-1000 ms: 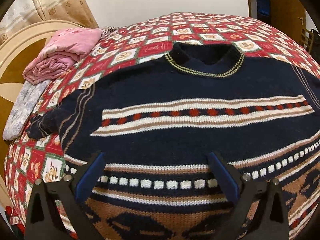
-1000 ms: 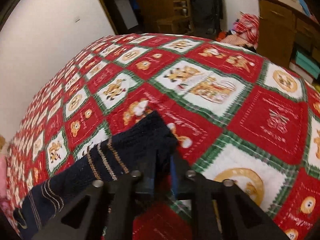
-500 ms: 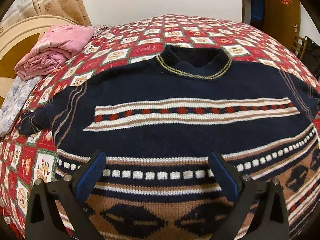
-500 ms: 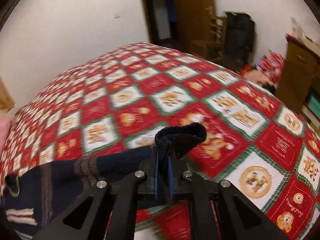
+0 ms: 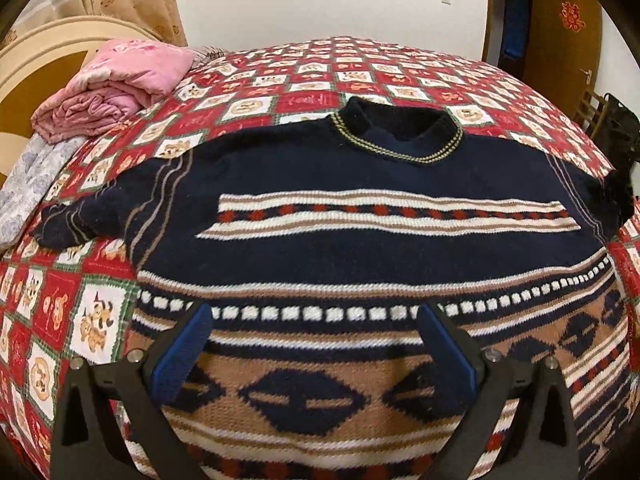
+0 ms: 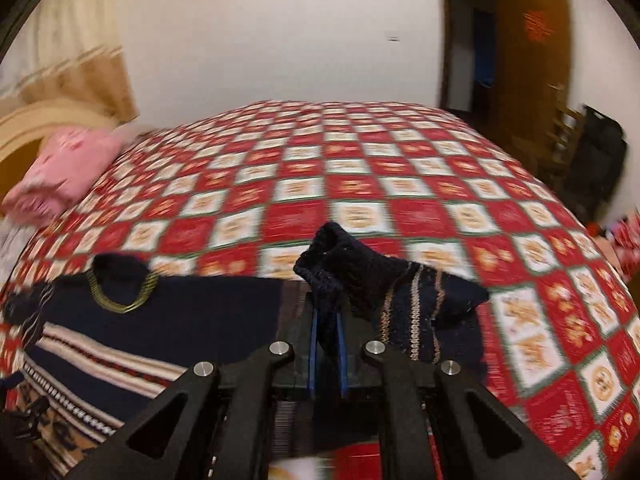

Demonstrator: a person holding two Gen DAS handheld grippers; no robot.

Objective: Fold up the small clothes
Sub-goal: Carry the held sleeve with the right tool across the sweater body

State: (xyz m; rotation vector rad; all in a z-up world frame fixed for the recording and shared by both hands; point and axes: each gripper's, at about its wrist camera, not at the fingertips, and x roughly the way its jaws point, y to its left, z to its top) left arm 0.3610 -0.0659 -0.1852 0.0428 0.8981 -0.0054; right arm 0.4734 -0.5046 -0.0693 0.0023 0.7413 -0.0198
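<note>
One sweater sleeve [image 6: 404,288] sits pinched inside the right gripper [image 6: 326,320].

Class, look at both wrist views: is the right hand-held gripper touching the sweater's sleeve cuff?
Touching. The right wrist view shows the right hand-held gripper shut on the sleeve cuff, dark knit pinched between its blue pads.

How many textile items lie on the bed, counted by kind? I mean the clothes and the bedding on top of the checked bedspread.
Knitted sweater: 1 (its sleeve cuff is pinched in the right gripper)
Folded pink quilt: 1
Pale floral blanket: 1
Total: 3, all on the red checked bedspread.
</note>
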